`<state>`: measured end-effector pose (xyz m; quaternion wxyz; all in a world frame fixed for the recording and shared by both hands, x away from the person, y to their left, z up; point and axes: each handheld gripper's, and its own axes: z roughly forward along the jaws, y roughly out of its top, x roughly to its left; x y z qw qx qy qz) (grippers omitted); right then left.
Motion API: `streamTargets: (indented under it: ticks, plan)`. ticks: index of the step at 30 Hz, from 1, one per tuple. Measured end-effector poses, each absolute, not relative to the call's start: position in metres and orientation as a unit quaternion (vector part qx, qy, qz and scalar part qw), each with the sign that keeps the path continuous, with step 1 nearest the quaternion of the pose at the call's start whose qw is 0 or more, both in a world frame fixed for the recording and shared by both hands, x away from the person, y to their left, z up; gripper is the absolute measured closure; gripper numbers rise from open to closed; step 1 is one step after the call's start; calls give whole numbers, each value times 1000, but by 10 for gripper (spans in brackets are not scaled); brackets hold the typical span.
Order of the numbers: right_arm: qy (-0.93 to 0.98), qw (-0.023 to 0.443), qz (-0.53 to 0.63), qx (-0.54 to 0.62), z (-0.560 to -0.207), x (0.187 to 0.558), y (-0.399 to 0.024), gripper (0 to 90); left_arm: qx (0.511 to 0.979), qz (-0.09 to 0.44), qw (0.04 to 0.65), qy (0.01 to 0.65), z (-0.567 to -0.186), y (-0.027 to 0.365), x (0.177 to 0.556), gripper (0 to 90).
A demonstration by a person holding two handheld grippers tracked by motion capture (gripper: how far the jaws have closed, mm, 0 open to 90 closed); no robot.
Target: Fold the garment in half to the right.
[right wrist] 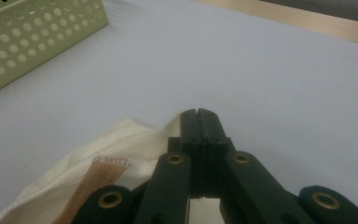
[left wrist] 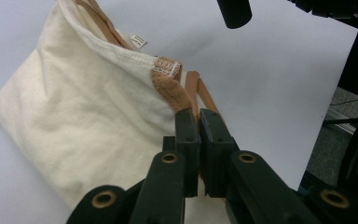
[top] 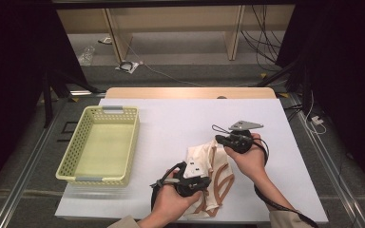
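A: In the high view the cream garment (top: 209, 178) with tan trim lies crumpled at the lower centre of the frame, on the white tabletop (top: 180, 123), held between both hands.

B: The left tool (top: 197, 183) is clamped on its near edge — the left gripper view shows the jaws pinching the tan band (left wrist: 170, 86) beside a small stitched label (left wrist: 167, 66).

A: And the right tool (top: 223, 141), at the cloth's upper right corner?

B: Jaws tight together; the right gripper view shows cream fabric (right wrist: 121, 140) bunched against them, pinched at the tip.

A: That view also catches the pale green perforated basket (right wrist: 32, 32) at its upper left.

B: From above the basket (top: 100, 142) sits at the tabletop's left side, well apart from the garment — behind, a grey floor with cables (top: 261, 42) and wooden shelving (top: 180, 23).
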<state>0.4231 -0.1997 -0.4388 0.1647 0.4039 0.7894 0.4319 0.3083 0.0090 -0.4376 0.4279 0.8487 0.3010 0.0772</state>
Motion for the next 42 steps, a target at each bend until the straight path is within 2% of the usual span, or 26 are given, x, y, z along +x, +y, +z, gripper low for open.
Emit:
streamTargets:
  ticks: [42]
  plan:
    - [799, 153, 409, 414, -450, 422, -210, 900, 860, 65, 411, 295, -454, -5, 310, 859]
